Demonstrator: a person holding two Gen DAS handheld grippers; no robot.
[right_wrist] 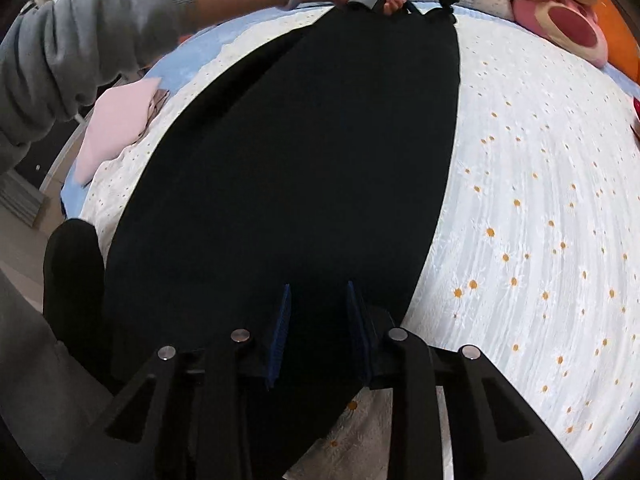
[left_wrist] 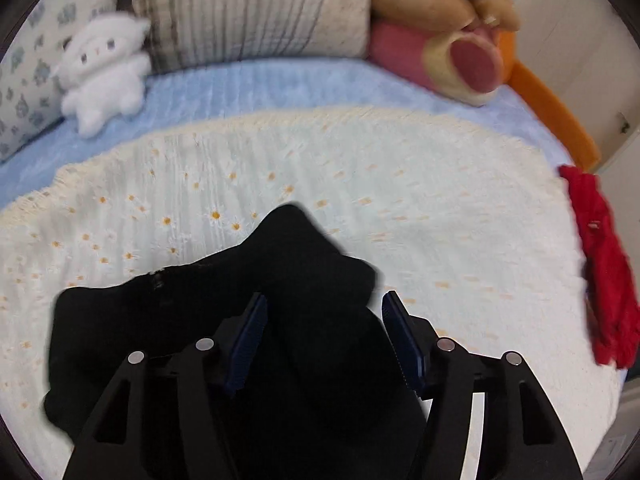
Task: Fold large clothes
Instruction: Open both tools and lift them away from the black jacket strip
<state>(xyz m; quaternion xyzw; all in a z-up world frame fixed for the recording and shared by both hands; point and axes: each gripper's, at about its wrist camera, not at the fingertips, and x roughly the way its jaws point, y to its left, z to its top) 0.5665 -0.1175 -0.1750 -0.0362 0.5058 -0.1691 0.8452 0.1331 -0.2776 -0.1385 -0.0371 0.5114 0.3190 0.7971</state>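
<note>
Black garment [right_wrist: 304,168] stretched across centre frame over the daisy-print blanket [right_wrist: 520,200] on the bed, left tongs [left_wrist: 324,312] apart around its bunched end, right tongs [right_wrist: 318,312] apart with black cloth between, red garment [left_wrist: 604,264] at right edge, white plush [left_wrist: 104,72] upper left.

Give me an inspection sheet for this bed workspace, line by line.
Surface: white daisy blanket over a blue sheet.
Job's things: black garment stretched long across the blanket.
Clutter: red cloth at the edge; folded pink cloth; white plush; brown plush; pillows.
Grippers: left claw open, garment between its fingers; right claw open over the garment's near end.
Cables: nothing seen.
Surroundings: orange bed rail, pale wall.
</note>
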